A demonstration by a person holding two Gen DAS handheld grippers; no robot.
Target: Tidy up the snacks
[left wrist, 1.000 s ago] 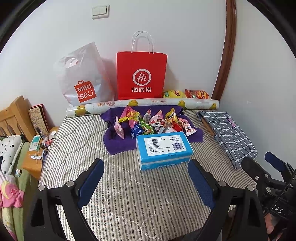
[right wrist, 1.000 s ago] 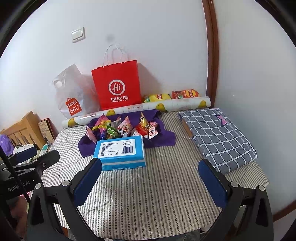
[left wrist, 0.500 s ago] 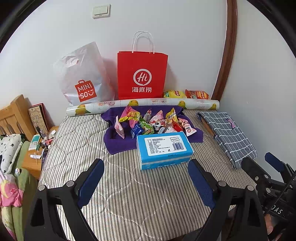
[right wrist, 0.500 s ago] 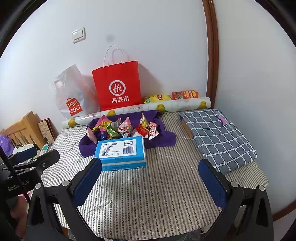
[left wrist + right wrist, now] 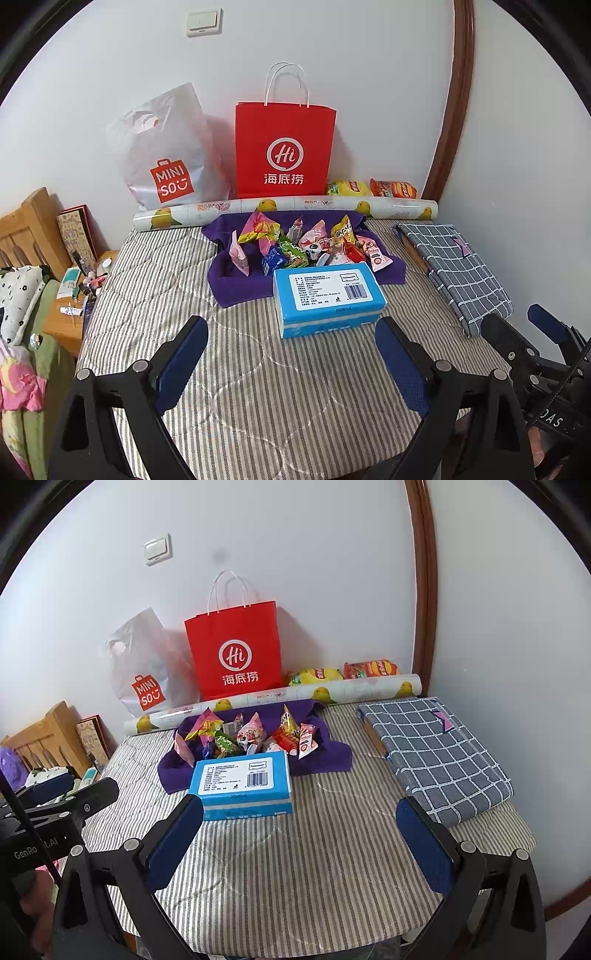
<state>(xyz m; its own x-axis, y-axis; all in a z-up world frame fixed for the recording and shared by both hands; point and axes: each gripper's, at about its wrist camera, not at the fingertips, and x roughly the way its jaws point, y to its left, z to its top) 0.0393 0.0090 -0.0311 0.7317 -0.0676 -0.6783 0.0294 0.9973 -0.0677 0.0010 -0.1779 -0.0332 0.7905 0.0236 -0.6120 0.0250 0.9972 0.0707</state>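
Hovering above the near edge of a striped quilted mattress (image 5: 258,398), the left gripper (image 5: 291,369) and the right gripper (image 5: 299,845) both stood with jaws spread wide and nothing between them. The snacks (image 5: 303,243), a loose heap of small foil and plastic packets, lay on a purple cloth (image 5: 236,284) toward the far side of the mattress, well apart from either tool. Just in front of the heap, touching the cloth's near edge, sat a blue tissue pack (image 5: 328,295). Behind stood a red paper bag (image 5: 284,147) and a white Miniso plastic bag (image 5: 166,155), with a printed roll (image 5: 284,208) lying along the wall and two chip bags (image 5: 369,188) beyond it. A folded grey checked cloth (image 5: 454,266) lay to the right.

The packets appeared light, crinkly and probably slippery (their glossy film suggests so), with soft, crushable contents likely in some. The crimped end seals, several of which stood upright, would probably offer the flattest and firmest hold; a pinch across a puffed middle risks the packet squirting out. The tissue pack partly blocked a straight approach, so reaching over or around it seemed advisable.
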